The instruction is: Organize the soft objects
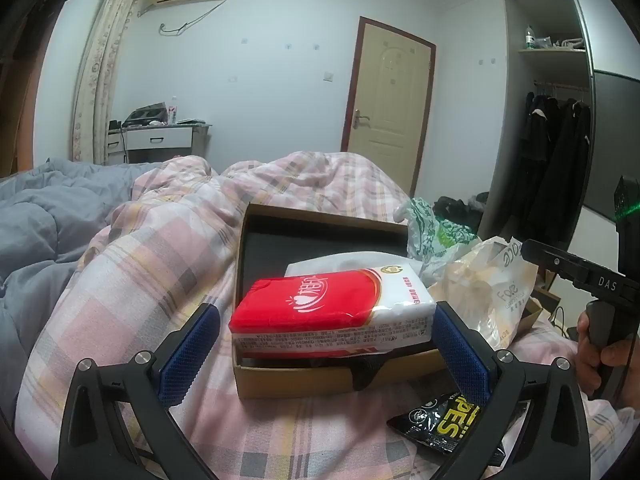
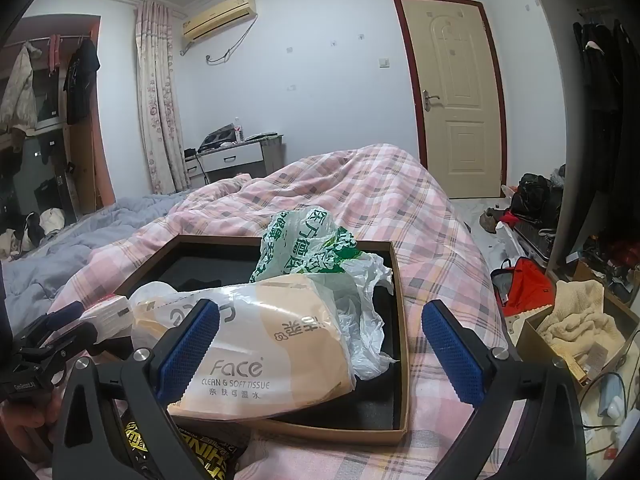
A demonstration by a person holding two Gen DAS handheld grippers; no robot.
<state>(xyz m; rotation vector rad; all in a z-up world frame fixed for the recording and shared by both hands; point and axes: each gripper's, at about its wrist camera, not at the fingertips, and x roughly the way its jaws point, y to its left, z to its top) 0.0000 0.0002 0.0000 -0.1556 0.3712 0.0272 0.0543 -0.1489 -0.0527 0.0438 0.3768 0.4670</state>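
Tissue packs (image 1: pixel 332 312) and bags (image 2: pixel 320 248) sit in the box (image 2: pixel 396 360), black wipes pack (image 1: pixel 444 424) remains outside on the bed (image 1: pixel 132 264); both claws, left (image 1: pixel 326 360) and right (image 2: pixel 320 356), gape empty.

A red-and-white tissue pack (image 1: pixel 332 312) and a beige tissue pack (image 2: pixel 256 344) sit with a green-printed white plastic bag (image 2: pixel 316 248) in a brown, black-lined box (image 2: pixel 400 320) on a pink plaid quilt (image 1: pixel 160 240), near a black-and-yellow wipes packet (image 1: pixel 444 424).

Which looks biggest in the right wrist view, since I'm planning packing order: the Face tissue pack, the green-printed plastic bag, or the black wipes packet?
1. Face tissue pack, though nearness flatters it.
2. Green-printed plastic bag.
3. Black wipes packet, partly hidden by the gripper, so unsure.
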